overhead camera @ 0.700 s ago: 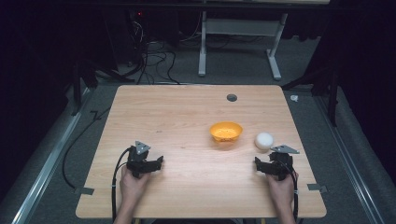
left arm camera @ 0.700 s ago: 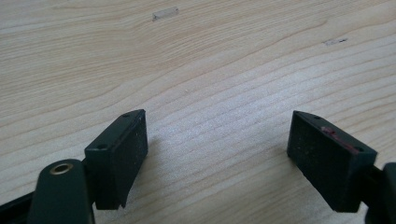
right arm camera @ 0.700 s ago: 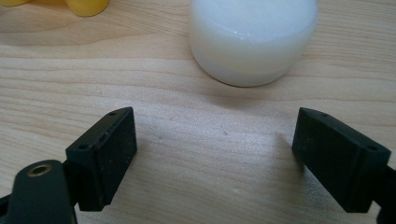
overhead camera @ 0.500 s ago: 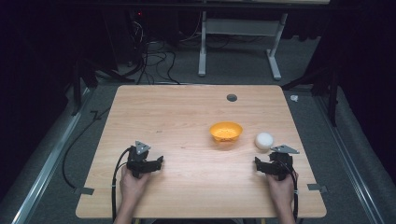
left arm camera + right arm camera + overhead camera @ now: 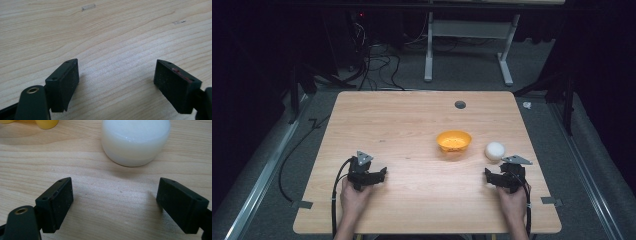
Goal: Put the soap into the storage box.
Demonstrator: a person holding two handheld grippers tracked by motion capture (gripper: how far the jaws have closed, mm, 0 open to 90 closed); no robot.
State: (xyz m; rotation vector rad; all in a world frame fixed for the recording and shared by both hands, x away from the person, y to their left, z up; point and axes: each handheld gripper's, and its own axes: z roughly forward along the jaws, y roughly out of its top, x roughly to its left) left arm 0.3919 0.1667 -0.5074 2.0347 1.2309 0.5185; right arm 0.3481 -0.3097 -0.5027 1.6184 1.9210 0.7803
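An orange bowl sits right of the table's middle, and its yellow-orange base shows at the top left of the right gripper view. A white round object lies just right of the bowl; in the right gripper view this white object stands a short way ahead of the jaws. My right gripper rests low on the table just in front of it, open and empty. My left gripper lies at the front left, open over bare wood.
The wooden table has a dark round grommet near its far edge. Small tape bits lie on the wood ahead of the left gripper. Cables and a desk frame stand on the floor beyond.
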